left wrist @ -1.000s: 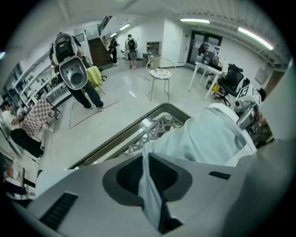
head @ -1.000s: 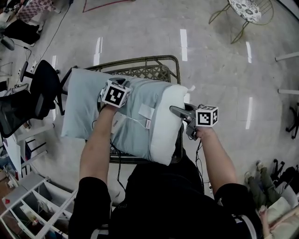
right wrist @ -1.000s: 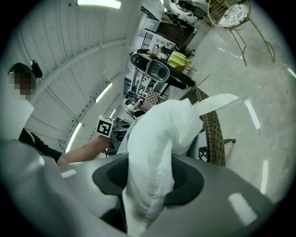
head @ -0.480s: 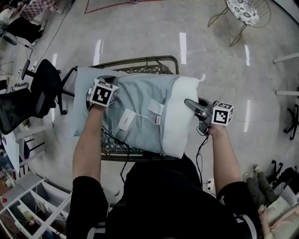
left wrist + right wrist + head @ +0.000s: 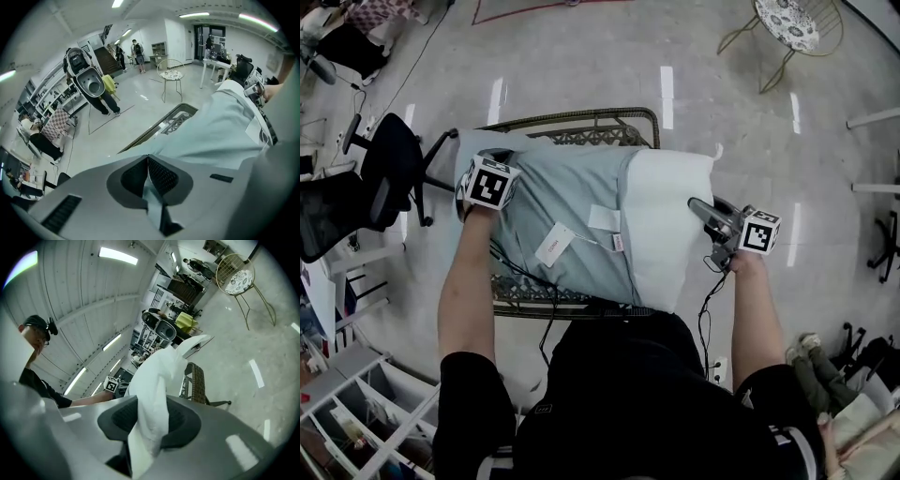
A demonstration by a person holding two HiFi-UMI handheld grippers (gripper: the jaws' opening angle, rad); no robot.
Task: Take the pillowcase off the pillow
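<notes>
a woven wicker seat [image 5: 581,139] with a curved metal frame stands on a glossy grey floor [image 5: 609,47] streaked with reflections of the ceiling lights. across its top lies a pillow [image 5: 670,225], most of it in a pale blue pillowcase [image 5: 553,197], the bare white end overhanging the seat's right edge; whether its weight rests fully on the weave cannot be told. also on the floor: a black office chair [image 5: 389,173] just left of the seat, a round table on wire legs [image 5: 787,23] well apart at upper right, and white shelving [image 5: 356,412] at lower left.
</notes>
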